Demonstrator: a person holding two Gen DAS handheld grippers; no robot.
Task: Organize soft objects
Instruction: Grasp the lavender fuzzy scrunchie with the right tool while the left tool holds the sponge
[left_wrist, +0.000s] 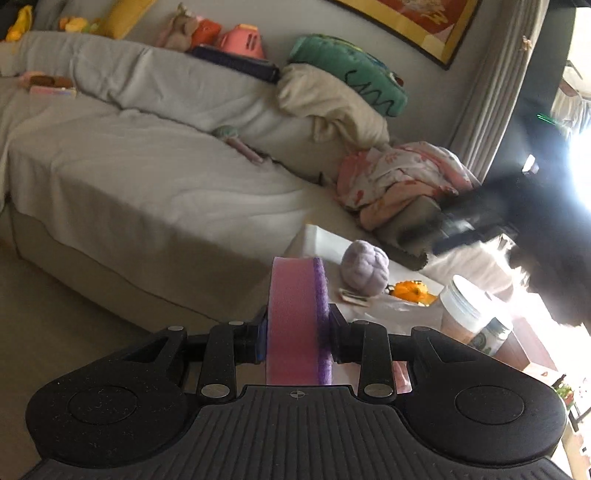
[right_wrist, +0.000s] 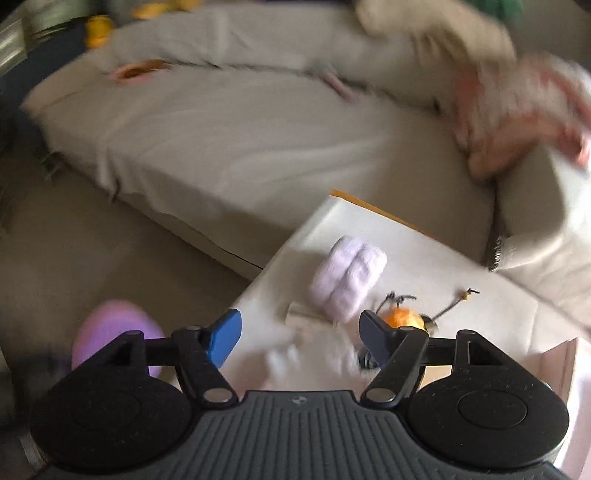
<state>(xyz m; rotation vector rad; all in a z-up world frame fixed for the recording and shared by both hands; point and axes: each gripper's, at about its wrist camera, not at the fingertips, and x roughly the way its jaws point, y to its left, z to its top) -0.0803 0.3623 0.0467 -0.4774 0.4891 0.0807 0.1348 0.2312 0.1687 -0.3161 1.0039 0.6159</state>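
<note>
Left wrist view
Left gripper (left_wrist: 297, 328): jaws closed on a pink sponge (left_wrist: 291, 325) with a purple scrub face, pinched across its thickness and held on edge above the floor, short of the desk (left_wrist: 317, 236).
Sponge handling: looks light and springy; the foam probably squashes under the pads, so a mid-body pinch like this one should hold. The scrub side likely grips better than the smooth pink side.
On the desk: a lilac knitted ball (left_wrist: 365, 266), an orange plush toy (left_wrist: 412, 291) just beside it, and a white-lidded jar (left_wrist: 469, 306) near the desk's closer edge.
Room: a grey-sheeted sofa (left_wrist: 129, 166) behind the desk, a pink patterned blanket (left_wrist: 399, 177) heaped at its end, a green cushion (left_wrist: 347, 70) above.

Right wrist view
Right gripper (right_wrist: 299, 334): jaws wide apart, holding nothing, over the near corner of the desk (right_wrist: 424, 258).
Lilac knitted ball (right_wrist: 347, 280): lies ahead of the jaws, well apart from them; soft and yielding by its look, best taken across its middle.
Orange plush toy (right_wrist: 402, 317): beside the right jaw; its thin cords could snag.
Sharpness: heavy blur, finer detail unreadable.
</note>
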